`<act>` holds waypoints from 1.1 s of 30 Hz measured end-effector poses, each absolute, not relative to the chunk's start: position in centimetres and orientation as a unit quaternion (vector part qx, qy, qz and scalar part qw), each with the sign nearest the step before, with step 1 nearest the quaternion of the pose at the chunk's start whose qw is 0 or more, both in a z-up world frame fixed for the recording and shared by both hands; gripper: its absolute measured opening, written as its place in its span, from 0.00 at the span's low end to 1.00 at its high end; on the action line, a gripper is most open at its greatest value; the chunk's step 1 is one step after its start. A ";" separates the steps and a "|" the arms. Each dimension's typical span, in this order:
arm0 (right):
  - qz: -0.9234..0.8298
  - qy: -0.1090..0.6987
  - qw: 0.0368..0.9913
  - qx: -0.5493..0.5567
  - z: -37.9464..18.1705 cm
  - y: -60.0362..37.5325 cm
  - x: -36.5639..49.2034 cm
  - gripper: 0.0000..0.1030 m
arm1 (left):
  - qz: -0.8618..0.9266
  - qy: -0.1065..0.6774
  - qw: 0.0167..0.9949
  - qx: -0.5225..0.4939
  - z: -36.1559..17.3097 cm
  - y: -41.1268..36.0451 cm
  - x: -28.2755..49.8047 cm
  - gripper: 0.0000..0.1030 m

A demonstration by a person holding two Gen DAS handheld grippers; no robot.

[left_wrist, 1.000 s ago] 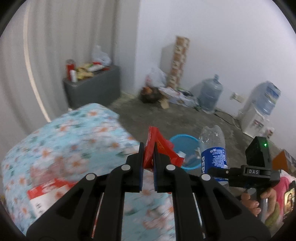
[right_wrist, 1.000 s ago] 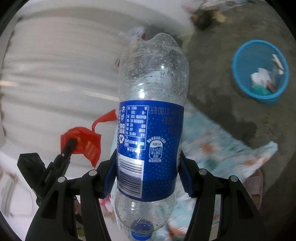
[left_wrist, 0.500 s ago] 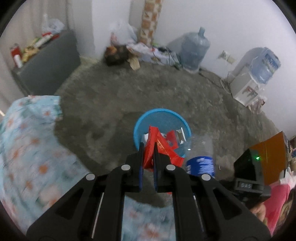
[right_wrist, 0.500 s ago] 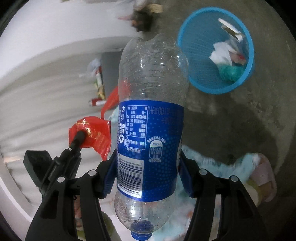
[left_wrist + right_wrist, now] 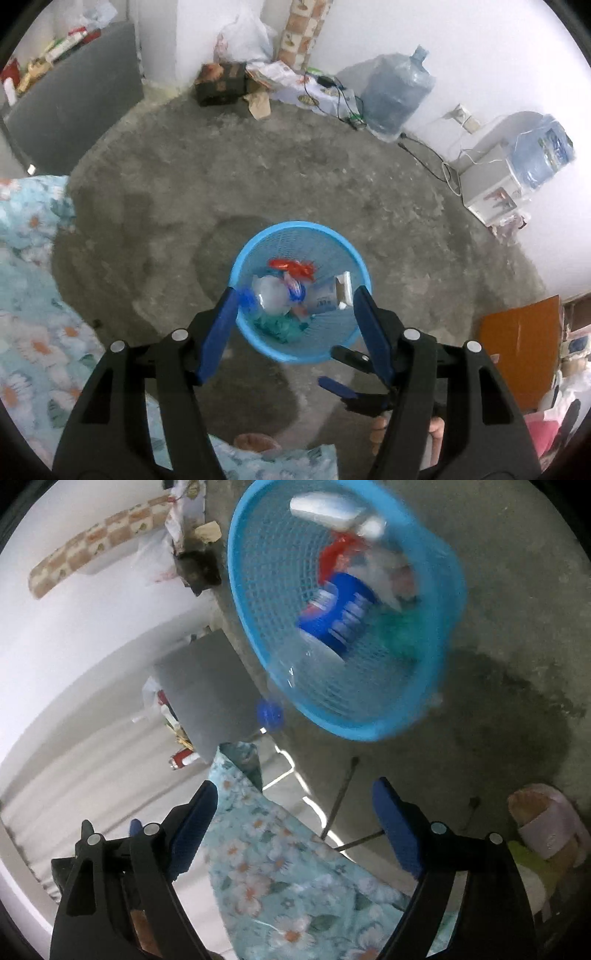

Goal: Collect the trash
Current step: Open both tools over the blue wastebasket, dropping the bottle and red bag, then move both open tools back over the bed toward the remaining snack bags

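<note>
Two black tongs with blue rubber-faced fingers worked over one round basket of sky-blue plastic mesh.

From the left wrist, the left gripper (image 5: 295, 321) had its jaws spreading apart, nothing between the pads; the basket (image 5: 354, 258) stood on rough grey concrete just beyond and between the fingertips. Inside it lay a crinkled red wrapper (image 5: 291, 266) toward the far wall, glossy and creased, its long side running across the view. Nearer the tongs sat a clear plastic bottle (image 5: 271, 295), blurred, with its blue label (image 5: 297, 291) toward the right finger and its blue cap (image 5: 245, 297) close to the left finger, so its long axis ran across the view. A small white carton (image 5: 327, 297) lay beside the right finger. The tips of the right gripper (image 5: 340, 369) showed low, behind the right finger. Soft floral cloth (image 5: 33, 295) spread to the left of the tongs.

From the right wrist, the right gripper (image 5: 295, 827) also had its jaws opening, empty, over floral cloth (image 5: 280, 878). Well ahead, the basket (image 5: 454, 590) appeared tilted and smeared. The bottle (image 5: 332, 616) lay slanted within it, blue label uppermost, its clear end down-left toward the rim, with a blue cap (image 5: 270, 713) just outside the mesh; whether that cap was attached I could not tell. The red wrapper (image 5: 334, 557) sat beyond the label.
</note>
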State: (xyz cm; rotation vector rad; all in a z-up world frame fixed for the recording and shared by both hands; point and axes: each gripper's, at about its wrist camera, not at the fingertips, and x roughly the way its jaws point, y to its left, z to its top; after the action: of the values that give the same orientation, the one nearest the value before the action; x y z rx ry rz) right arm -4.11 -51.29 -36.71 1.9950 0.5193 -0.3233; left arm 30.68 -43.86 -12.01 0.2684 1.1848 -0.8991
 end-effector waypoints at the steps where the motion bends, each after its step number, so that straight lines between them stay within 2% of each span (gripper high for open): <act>1: -0.132 0.210 0.504 0.827 -36.4 -51.0 -4.1 0.81 | -0.409 0.532 0.732 0.118 -11.4 -43.5 30.6 0.60; 8: -0.125 0.213 0.534 0.809 -33.1 -48.8 -5.7 0.81 | -0.419 0.474 0.768 0.103 -3.4 -37.8 27.5 0.65; 17: -0.122 0.283 0.675 0.671 -20.6 -44.9 -4.1 0.81 | -0.404 0.422 0.810 0.059 5.4 -23.9 21.7 0.77; 25: -0.059 0.319 0.764 0.557 -11.8 -38.8 -0.5 0.86 | -0.320 0.373 0.870 0.030 8.1 -9.4 18.5 0.81; 33: -0.024 0.361 0.781 0.509 -9.9 -34.4 1.7 0.86 | -0.207 0.381 0.901 -0.009 5.9 1.5 16.1 0.81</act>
State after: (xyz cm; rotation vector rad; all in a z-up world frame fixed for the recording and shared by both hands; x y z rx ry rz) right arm 1.71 -34.39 -9.89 1.1000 0.7808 -0.0529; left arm 16.12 1.46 5.90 -0.0188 0.7890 -0.4276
